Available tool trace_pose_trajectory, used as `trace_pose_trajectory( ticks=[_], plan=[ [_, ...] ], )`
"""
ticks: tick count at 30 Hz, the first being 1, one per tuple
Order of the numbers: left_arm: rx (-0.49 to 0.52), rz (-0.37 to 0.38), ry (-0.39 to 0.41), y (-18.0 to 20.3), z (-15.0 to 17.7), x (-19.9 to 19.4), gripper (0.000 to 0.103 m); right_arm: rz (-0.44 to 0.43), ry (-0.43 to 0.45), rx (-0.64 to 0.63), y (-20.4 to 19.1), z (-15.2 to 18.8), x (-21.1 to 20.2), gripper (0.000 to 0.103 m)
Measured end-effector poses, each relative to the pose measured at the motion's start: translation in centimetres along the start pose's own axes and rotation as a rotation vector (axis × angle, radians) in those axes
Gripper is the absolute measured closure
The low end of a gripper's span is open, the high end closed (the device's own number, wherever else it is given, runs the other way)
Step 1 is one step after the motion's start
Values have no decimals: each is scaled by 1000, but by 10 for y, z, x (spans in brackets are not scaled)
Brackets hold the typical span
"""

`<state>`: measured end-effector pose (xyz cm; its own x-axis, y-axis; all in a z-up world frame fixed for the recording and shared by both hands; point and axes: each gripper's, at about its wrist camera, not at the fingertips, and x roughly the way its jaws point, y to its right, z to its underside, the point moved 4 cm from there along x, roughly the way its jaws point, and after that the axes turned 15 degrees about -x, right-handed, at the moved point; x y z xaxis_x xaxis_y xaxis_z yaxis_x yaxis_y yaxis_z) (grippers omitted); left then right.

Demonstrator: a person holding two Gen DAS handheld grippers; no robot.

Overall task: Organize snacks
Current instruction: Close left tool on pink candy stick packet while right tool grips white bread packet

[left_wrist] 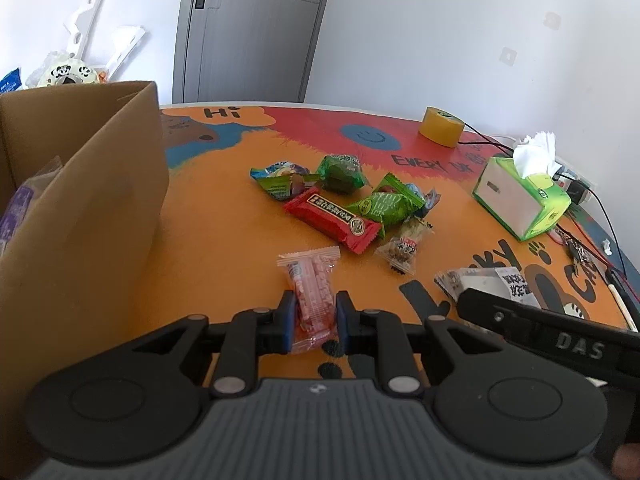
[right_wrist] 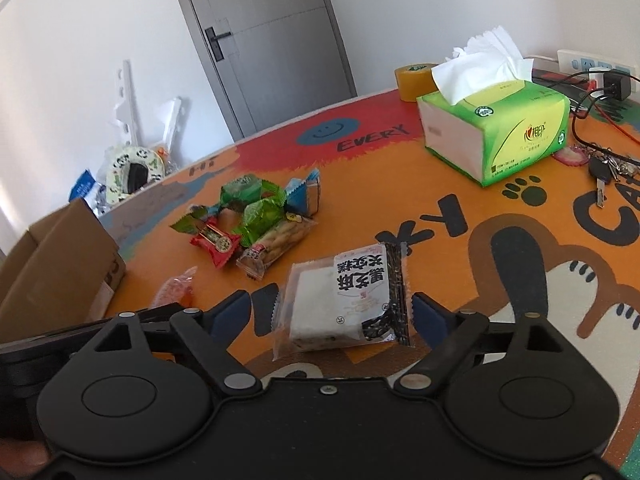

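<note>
My left gripper is shut on a clear packet of pink candy, which also shows in the right wrist view. My right gripper is open around a clear packet with a white cake and black-and-white label, its pads apart from the wrapper on both sides. This packet also shows in the left wrist view. A cardboard box stands at the left with a purple packet inside. A pile of snacks lies mid-table: a red bar, green packets and a peanut packet.
A green tissue box and a yellow tape roll stand at the far right. Keys, cables and a power strip lie by the right edge. The orange patterned table mat covers the table.
</note>
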<state>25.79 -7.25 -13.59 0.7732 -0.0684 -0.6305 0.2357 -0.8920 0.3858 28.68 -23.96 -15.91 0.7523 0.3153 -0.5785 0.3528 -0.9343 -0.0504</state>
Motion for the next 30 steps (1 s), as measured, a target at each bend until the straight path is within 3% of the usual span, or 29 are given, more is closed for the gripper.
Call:
trace_pose_trajectory(
  ticks=[3, 7, 9, 12, 14, 20, 23, 27, 30],
  plan=[
    [11, -2, -12, 0, 2, -3, 82, 24, -7, -30, -4, 1, 1, 19],
    [28, -18, -20, 3, 3, -4, 77, 43, -1, -29, -1, 3, -2, 33],
    [38, -22, -19, 5, 4, -3, 69, 31, -2, -11, 3, 4, -5, 38],
    [54, -40, -7, 9, 5, -1, 63, 33, -6, -15, 4, 4, -7, 37],
    [60, -43, 2, 11, 6, 1, 61, 38, -3, -24, 4, 5, -8, 31],
    [76, -50, 27, 12, 6, 4, 61, 43, -1, -62, -3, 4, -1, 26],
    [87, -52, 36, 12, 7, 5, 70, 47, 1, -82, -6, 4, 1, 26],
    [72, -49, 36, 8, 5, 2, 81, 21, 3, -59, -2, 3, -3, 40],
    [58, -39, 33, 8, 5, -3, 82, 13, 5, -50, -1, 4, -8, 47]
  ],
)
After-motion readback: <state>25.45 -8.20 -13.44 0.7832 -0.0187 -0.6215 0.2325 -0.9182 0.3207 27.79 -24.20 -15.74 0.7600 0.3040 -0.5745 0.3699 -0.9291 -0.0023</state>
